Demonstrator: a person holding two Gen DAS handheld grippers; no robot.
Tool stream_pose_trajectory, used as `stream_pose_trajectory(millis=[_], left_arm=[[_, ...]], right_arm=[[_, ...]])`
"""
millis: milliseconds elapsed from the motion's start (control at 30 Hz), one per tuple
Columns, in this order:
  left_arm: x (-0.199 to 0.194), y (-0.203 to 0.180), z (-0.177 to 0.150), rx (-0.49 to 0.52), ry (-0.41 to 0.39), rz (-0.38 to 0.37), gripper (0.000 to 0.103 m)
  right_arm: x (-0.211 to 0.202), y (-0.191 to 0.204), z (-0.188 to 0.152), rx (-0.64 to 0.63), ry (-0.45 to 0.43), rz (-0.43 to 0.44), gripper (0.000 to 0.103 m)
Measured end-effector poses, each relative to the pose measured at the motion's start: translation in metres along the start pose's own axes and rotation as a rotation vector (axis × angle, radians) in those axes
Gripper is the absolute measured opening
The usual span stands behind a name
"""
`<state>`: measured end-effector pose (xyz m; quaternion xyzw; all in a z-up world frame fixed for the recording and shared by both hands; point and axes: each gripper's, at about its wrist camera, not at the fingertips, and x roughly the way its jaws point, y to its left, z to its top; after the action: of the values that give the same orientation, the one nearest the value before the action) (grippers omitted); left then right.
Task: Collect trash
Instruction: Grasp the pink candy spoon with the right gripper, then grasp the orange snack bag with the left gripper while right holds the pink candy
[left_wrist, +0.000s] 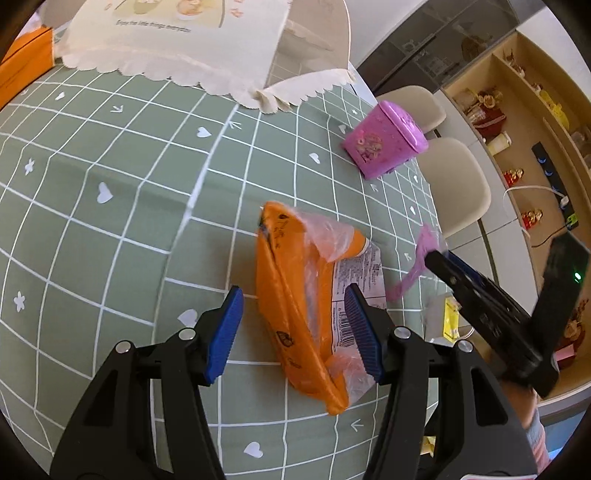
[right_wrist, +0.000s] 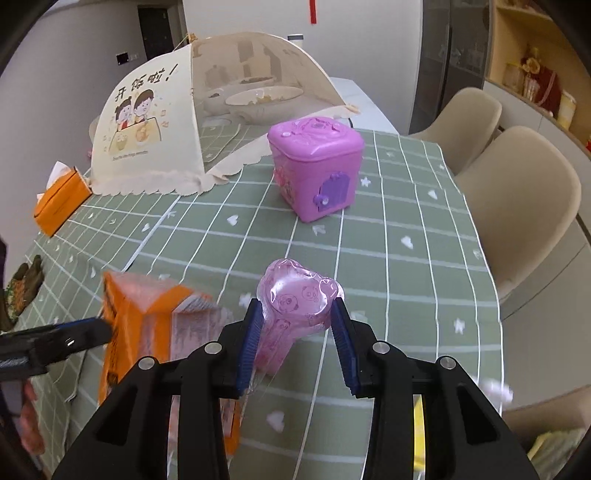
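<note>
The bench (right_wrist: 406, 258) carried a green grid-patterned cloth. The left gripper (left_wrist: 295, 328) stood with its fingers (left_wrist: 225, 332) spread to either side of an orange wrapper (left_wrist: 295, 295), which lay on the cloth near the bench's near edge; the left pad was clear of the wrapper, while contact at the right pad could not be settled, so no grip was confirmed. The right gripper (right_wrist: 297, 345) had its fingers (right_wrist: 249, 343) clenched on a pink transparent wrapper (right_wrist: 295, 299) (printed with small cartoon faces), both pads pressing its sides. In the right wrist view this item sat just beside the orange wrapper, towards the bench's right edge. A pink lidded toy box (right_wrist: 317, 170) stood further back, near the right edge. A cream mesh food cover (right_wrist: 166, 129) occupied the far end, with an orange tissue box (right_wrist: 61, 206) at the far left edge.
</note>
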<state>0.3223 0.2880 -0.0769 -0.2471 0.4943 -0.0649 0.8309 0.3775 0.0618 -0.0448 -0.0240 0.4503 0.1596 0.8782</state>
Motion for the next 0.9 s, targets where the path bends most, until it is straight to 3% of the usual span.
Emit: stream_pose_trajectory(millis=[367, 500, 567, 733, 900], left_arm=[[0.015, -0.005, -0.01, 0.04, 0.038, 0.043, 0.052], [0.027, -0.009, -0.007, 0.091, 0.068, 0.051, 0.036], [0.031, -0.011, -0.005, 0.138, 0.094, 0.052, 0.019], [0.011, -0.013, 0.001, 0.203, 0.076, 0.013, 0.008], [-0.022, -0.006, 0.01, 0.249, 0.02, -0.036, 0.007]], right_arm=[[-0.034, -0.006, -0.036, 0.115, -0.02, -0.023, 0.037], [-0.051, -0.002, -0.051, 0.144, -0.038, -0.068, 0.037], [-0.061, 0.001, -0.059, 0.17, -0.052, -0.086, 0.037], [-0.079, 0.008, -0.07, 0.21, -0.067, -0.11, 0.037], [-0.085, 0.016, -0.07, 0.209, -0.065, -0.105, 0.037]])
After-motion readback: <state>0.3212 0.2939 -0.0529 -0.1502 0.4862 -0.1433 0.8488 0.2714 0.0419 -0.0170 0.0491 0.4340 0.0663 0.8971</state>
